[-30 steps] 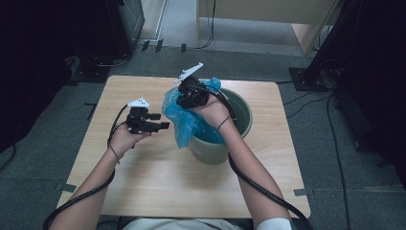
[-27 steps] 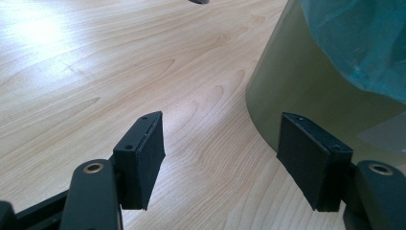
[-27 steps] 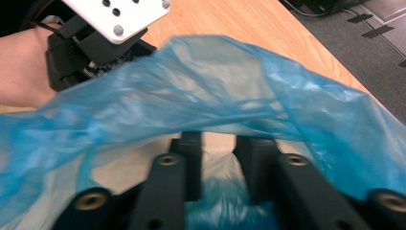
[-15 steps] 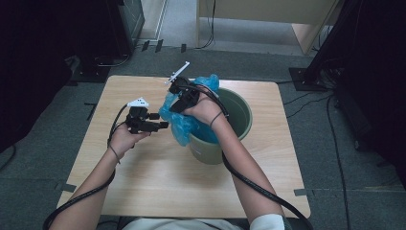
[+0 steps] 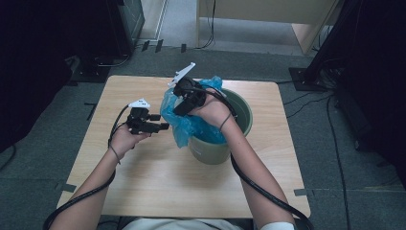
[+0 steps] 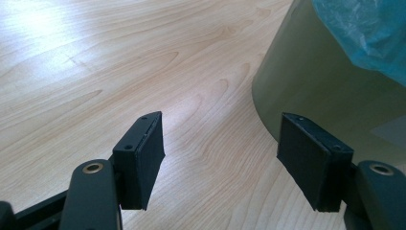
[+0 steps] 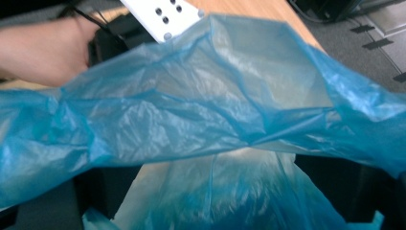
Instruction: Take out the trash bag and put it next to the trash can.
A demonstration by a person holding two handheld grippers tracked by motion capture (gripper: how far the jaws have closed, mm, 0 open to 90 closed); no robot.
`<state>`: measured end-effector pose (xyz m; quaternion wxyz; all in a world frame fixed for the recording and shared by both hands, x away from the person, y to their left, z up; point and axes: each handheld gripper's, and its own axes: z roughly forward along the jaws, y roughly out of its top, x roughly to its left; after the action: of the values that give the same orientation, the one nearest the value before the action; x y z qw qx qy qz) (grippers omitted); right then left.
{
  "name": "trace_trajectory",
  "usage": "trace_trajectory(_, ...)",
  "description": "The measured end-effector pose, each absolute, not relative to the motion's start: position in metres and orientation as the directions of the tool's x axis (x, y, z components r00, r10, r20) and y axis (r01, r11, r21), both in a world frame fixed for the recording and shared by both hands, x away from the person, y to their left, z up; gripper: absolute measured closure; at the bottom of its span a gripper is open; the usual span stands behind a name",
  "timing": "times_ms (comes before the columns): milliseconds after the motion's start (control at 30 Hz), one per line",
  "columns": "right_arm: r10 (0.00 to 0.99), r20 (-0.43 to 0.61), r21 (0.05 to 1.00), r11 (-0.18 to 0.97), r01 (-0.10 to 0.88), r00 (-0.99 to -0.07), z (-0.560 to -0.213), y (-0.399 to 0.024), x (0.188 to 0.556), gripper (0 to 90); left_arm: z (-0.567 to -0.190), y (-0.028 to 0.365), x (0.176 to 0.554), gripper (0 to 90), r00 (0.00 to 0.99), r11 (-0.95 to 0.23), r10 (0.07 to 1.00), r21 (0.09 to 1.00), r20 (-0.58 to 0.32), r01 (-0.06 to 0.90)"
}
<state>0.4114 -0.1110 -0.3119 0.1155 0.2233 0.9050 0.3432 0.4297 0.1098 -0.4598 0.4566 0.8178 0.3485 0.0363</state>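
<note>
Lining the green bin [image 5: 225, 143]: the right gripper [image 5: 184, 103], jaws just opened around the blue bag [image 5: 184, 127] draped over the bin's near-left rim, must regrip, while the left gripper [image 5: 160, 127] waits beside the bin, jaws apart.

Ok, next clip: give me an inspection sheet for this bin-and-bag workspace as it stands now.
Surface: wooden table, bare around the bin.
Job's things: green bin upright; blue plastic bag draped over its near-left rim.
Clutter: nothing seen.
Grippers: left gripper open beside the bin wall, holding nothing; right gripper over the bag, its fingers having just opened, bag film in front of them.
Cables: black cable trails along the right forearm.
Surroundings: grey floor, dark furniture.
</note>
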Motion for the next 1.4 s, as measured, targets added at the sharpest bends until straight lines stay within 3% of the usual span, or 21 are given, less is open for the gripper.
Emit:
trace_trajectory(367, 0.494, -0.028, 0.711, 0.620, 0.330, -0.869, -0.308, -0.142, 0.397, 16.1, -0.459, 0.109, 0.429, 32.6, 0.760, -0.345, 0.598, 0.775, -0.253, 0.529)
trace_trajectory(767, 0.542, -0.010, 0.756, 0.555, 0.348, -0.840, -0.300, -0.175, 0.380, 28.2, -0.460, 0.109, 0.429, 33.0, 0.761, -0.349, 0.598, 0.773, -0.251, 0.529)
trace_trajectory(900, 0.500, -0.042, 0.768, 0.570, 0.292, -0.865, -0.292, -0.185, 0.373, 34.2, -0.458, 0.110, 0.429, 33.0, 0.762, -0.350, 0.599, 0.775, -0.247, 0.526)
trace_trajectory(1400, 0.584, -0.012, 0.775, 0.519, 0.362, -0.812, -0.295, -0.236, 0.362, 34.3, -0.460, 0.109, 0.429, 33.0, 0.763, -0.356, 0.594, 0.768, -0.254, 0.532)
